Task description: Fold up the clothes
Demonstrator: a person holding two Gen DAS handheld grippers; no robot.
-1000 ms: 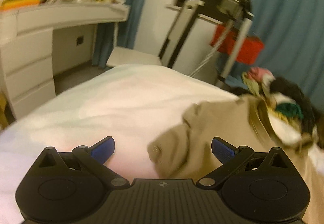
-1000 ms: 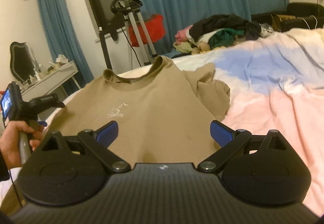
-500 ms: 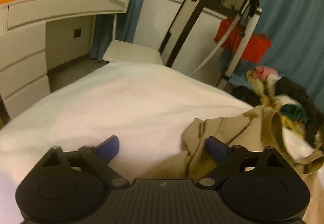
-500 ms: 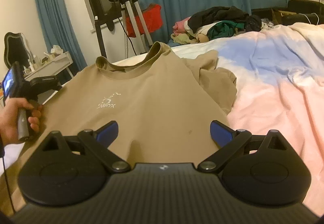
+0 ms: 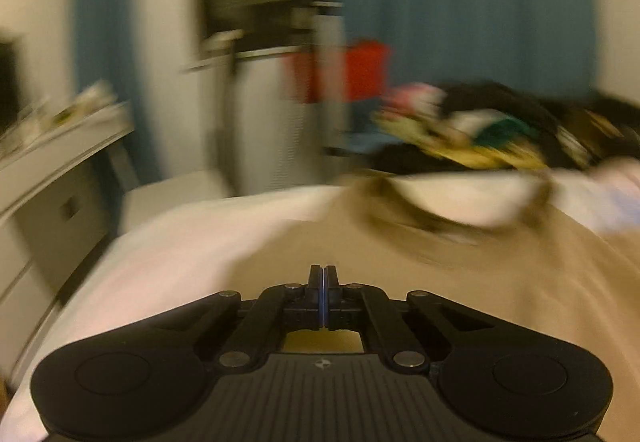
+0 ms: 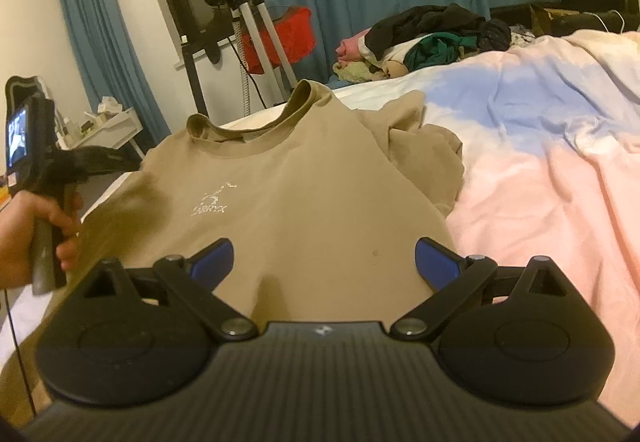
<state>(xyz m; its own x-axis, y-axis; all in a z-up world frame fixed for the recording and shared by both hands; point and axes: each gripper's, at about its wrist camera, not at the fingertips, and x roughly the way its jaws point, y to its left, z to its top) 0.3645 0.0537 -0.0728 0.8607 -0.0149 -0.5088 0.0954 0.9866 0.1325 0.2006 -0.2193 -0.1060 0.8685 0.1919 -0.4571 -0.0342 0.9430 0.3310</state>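
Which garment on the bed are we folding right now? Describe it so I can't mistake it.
On the bed with the pink-and-blue cover, look at the near end. The tan T-shirt lies spread face up there, small white chest logo showing, apart from the jumbled dark clothes pile behind.

Tan T-shirt [image 6: 304, 202]: soft matt knit cloth, ribbed collar, cracked white print on the chest. Bed cover [image 6: 552, 178] beside the shirt: matt, rumpled cloth. Right gripper [image 6: 325, 262] over the shirt's hem: matt black plastic, ribbed housing, dull metal pivot pins, smooth blue pads [image 6: 436, 262].
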